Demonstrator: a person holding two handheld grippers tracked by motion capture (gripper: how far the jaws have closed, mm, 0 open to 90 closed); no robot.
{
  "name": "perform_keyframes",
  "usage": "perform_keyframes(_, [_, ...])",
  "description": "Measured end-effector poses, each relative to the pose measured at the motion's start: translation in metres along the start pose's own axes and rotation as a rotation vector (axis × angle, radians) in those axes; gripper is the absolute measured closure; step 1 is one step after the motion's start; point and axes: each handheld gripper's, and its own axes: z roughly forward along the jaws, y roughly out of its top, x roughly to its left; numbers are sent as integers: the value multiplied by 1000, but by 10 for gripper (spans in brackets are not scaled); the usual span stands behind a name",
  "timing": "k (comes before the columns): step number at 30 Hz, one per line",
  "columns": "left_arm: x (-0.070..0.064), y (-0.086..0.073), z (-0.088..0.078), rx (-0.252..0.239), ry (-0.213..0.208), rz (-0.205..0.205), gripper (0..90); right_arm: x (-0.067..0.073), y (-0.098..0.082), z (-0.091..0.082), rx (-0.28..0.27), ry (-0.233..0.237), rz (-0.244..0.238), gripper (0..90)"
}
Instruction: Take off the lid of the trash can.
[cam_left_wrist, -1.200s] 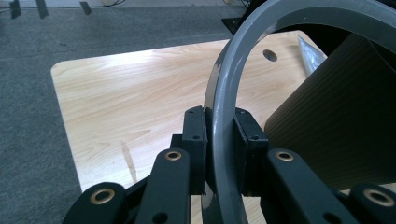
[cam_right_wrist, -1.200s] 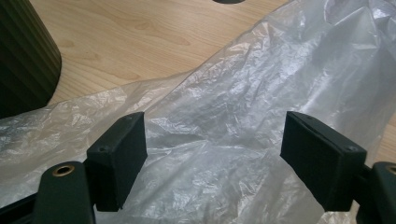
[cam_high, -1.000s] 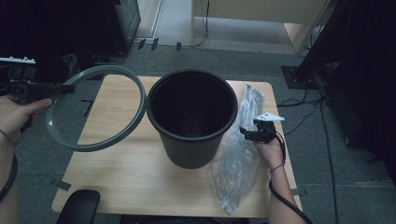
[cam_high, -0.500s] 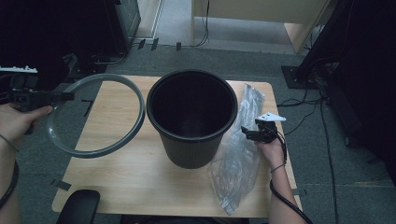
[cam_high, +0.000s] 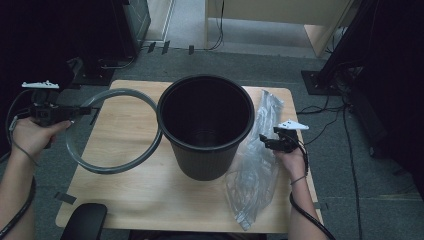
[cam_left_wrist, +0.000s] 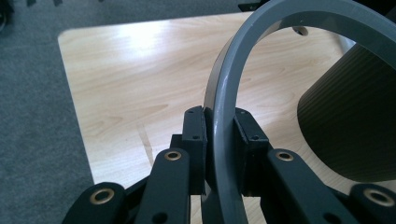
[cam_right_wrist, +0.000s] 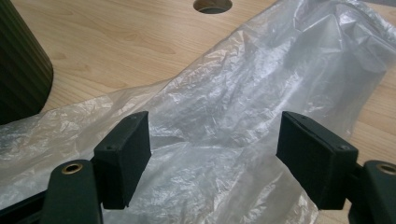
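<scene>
A black bin (cam_high: 206, 125) stands upright in the middle of the wooden table (cam_high: 135, 200); its ribbed wall (cam_left_wrist: 355, 126) fills the right of the left gripper view. My left gripper (cam_high: 75, 113) is shut on a grey ring (cam_high: 115, 131), held above the table's left half; the ring (cam_left_wrist: 224, 116) sits pinched between both pads. A clear plastic bag (cam_high: 255, 165) lies crumpled along the table's right side. My right gripper (cam_high: 265, 141) hovers open just over the bag (cam_right_wrist: 224, 121), its pads (cam_right_wrist: 126, 154) wide apart with only plastic below them.
A dark rounded object (cam_high: 85, 222) sits at the table's front left corner. A cable hole (cam_right_wrist: 212, 4) opens in the tabletop beyond the bag. Grey carpet, cables and dark equipment (cam_high: 350, 75) surround the table.
My left gripper has lowered and shifted left with the grey ring, bringing it flatter above the table. The right gripper has stayed over the bag.
</scene>
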Motion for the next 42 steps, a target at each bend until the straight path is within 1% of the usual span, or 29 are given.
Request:
perform_keyframes(4, [4, -7, 8, 13, -2, -11, 772, -2, -1, 0, 14, -3, 23, 242])
perform_keyframes(6, [5, -10, 13, 18, -5, -17, 772, -3, -2, 0, 16, -4, 23, 238])
perform_keyframes(12, [2, -15, 23, 32, -22, -16, 772, -7, -3, -1, 25, -24, 38, 227])
perform_keyframes(18, [0, -19, 31, 41, -15, -8, 772, -12, -6, -3, 26, -32, 56, 227])
perform_keyframes(20, [-1, -21, 34, 43, -4, -4, 772, -13, -7, -3, 28, -30, 63, 227])
perform_keyframes(23, [2, -25, 37, 39, -9, -11, 772, -15, -8, -3, 35, -30, 72, 228])
perform_keyframes(27, [5, -31, 43, 45, 3, -14, 772, -16, -8, -4, 31, -29, 75, 227])
perform_keyframes(30, [7, -36, 48, 45, 2, -22, 771, -17, -9, -4, 35, -31, 74, 228])
perform_keyframes(39, [15, -52, 68, 41, -7, -47, 771, -15, -9, -4, 40, -17, 75, 235])
perform_keyframes(42, [18, -55, 74, 41, 4, -47, 771, -16, -9, -4, 42, -8, 90, 243])
